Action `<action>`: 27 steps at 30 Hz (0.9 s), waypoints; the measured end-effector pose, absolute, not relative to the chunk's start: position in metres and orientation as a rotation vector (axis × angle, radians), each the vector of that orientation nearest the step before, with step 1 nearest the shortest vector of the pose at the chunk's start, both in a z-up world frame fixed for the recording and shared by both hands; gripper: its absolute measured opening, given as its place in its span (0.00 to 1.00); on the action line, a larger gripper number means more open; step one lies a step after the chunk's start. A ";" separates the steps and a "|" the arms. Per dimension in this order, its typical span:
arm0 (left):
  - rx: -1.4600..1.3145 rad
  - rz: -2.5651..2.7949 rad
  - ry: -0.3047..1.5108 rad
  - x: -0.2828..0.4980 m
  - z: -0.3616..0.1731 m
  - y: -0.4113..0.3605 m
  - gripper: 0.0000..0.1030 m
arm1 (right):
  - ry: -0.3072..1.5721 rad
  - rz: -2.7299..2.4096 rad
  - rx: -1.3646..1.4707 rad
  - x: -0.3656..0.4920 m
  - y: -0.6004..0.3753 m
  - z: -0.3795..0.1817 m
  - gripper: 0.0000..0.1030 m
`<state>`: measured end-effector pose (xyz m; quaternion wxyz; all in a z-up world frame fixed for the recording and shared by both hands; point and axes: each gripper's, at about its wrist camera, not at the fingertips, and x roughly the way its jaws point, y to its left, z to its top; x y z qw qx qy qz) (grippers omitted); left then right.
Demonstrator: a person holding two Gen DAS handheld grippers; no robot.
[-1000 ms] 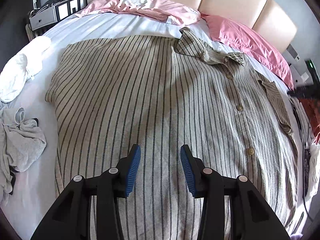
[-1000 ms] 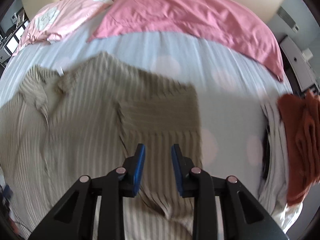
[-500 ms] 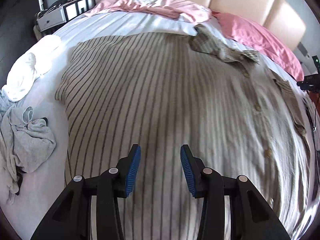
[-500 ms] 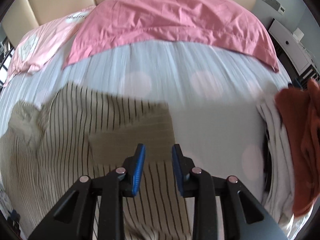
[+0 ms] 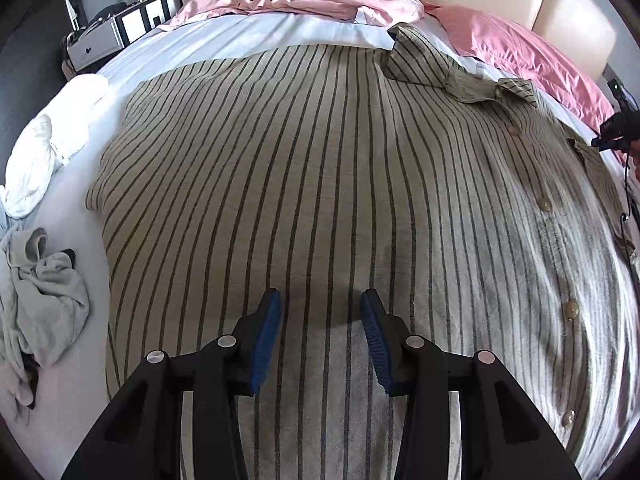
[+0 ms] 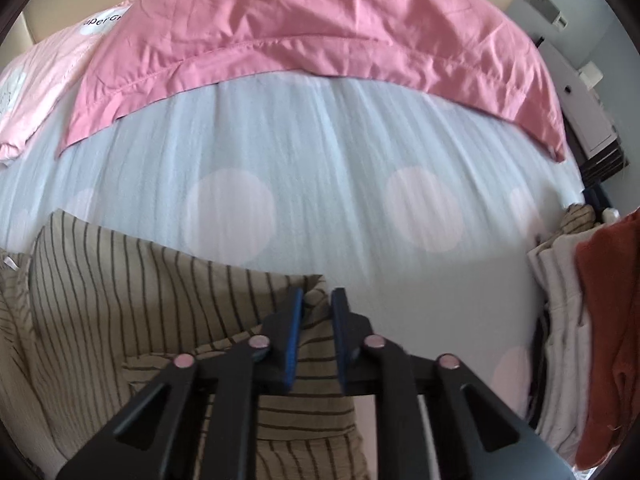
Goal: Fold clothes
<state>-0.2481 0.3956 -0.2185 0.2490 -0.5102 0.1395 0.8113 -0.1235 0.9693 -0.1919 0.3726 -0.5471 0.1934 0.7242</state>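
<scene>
I find the striped shirt (image 5: 320, 184) spread front-up across the bed (image 6: 340, 128), its collar (image 5: 436, 68) toward the pink pillows (image 6: 320, 28) and its button placket running down the right side of the left wrist view. My left claw (image 5: 320, 336) points steeply down over the lower middle of the shirt; its blue pads (image 5: 266, 344) stand apart with only flat fabric showing between them, and I cannot tell whether the tips touch the cloth, so I record it as open and holding nothing. My right claw (image 6: 317, 332) is likewise pitched steeply down, at the edge of the shirt where the folded short sleeve (image 6: 280, 392) lies against the pale dotted sheet. Its jaws have just been closing, and a raised bunch of striped cloth sits pinched between the pads (image 6: 294, 344), so I record it as gripping the shirt's sleeve edge. In the left wrist view the right claw's tip appears as a small dark shape at the far right border, beside the shirt's far shoulder. Other items noted: a white garment (image 5: 52, 152) and a crumpled grey garment (image 5: 40, 292) lie on the sheet left of the shirt, apart from it; a rust-coloured cloth (image 6: 608, 320) lies on a pile of pale clothing (image 6: 560, 320) at the right edge of the bed.
</scene>
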 end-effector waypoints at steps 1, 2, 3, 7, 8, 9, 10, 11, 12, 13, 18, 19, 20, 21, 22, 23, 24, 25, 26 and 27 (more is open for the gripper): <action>-1.397 2.207 0.375 -0.248 -0.218 0.395 0.42 | 0.484 1.853 -1.392 -0.121 0.970 -0.190 0.06; -1.404 2.204 0.373 -0.247 -0.218 0.394 0.42 | 0.479 1.852 -1.381 -0.120 0.972 -0.188 0.05; -1.408 2.203 0.373 -0.246 -0.217 0.394 0.42 | 0.472 1.848 -1.373 -0.118 0.973 -0.187 0.05; -1.403 2.195 0.383 -0.242 -0.215 0.395 0.42 | 0.415 1.813 -1.346 -0.111 0.985 -0.185 0.02; -1.403 2.195 0.387 -0.242 -0.215 0.396 0.42 | 0.413 1.806 -1.338 -0.109 0.989 -0.186 0.02; -1.402 2.196 0.390 -0.242 -0.215 0.397 0.42 | 0.414 1.802 -1.330 -0.108 0.993 -0.186 0.02; -1.402 2.196 0.394 -0.242 -0.215 0.398 0.42 | 0.422 1.801 -1.323 -0.106 0.998 -0.187 0.02; -1.402 2.197 0.397 -0.242 -0.215 0.398 0.42 | 0.449 1.816 -1.314 -0.105 1.001 -0.186 0.02; -1.403 2.196 0.398 -0.242 -0.216 0.399 0.42 | 0.494 1.853 -1.314 -0.104 1.003 -0.186 0.02; -1.406 2.194 0.397 -0.243 -0.217 0.400 0.42 | 0.530 1.888 -1.330 -0.105 1.002 -0.186 0.02; -1.392 2.196 0.407 -0.245 -0.220 0.404 0.42 | 0.618 1.906 -1.380 -0.108 0.992 -0.181 0.28; -1.388 2.195 0.412 -0.245 -0.220 0.404 0.42 | 0.639 1.898 -1.385 -0.108 0.990 -0.181 0.28; -1.384 2.193 0.417 -0.244 -0.220 0.404 0.42 | 0.664 1.892 -1.389 -0.109 0.987 -0.181 0.28; -1.385 2.191 0.419 -0.243 -0.219 0.403 0.42 | 0.685 1.890 -1.390 -0.110 0.985 -0.181 0.28; -1.390 2.188 0.416 -0.242 -0.219 0.401 0.42 | 0.695 1.892 -1.390 -0.111 0.982 -0.182 0.28; -1.395 2.186 0.412 -0.242 -0.218 0.399 0.42 | 0.691 1.887 -1.396 -0.114 0.979 -0.185 0.27; -1.399 2.185 0.407 -0.241 -0.217 0.397 0.42 | 0.671 1.876 -1.409 -0.117 0.976 -0.189 0.27; -1.401 2.188 0.402 -0.241 -0.215 0.395 0.42 | 0.654 1.859 -1.418 -0.120 0.974 -0.194 0.27; -1.404 2.191 0.397 -0.241 -0.215 0.393 0.42 | 0.649 1.841 -1.419 -0.121 0.973 -0.198 0.26; -1.407 2.193 0.392 -0.242 -0.215 0.391 0.42 | 0.649 1.833 -1.413 -0.121 0.973 -0.202 0.15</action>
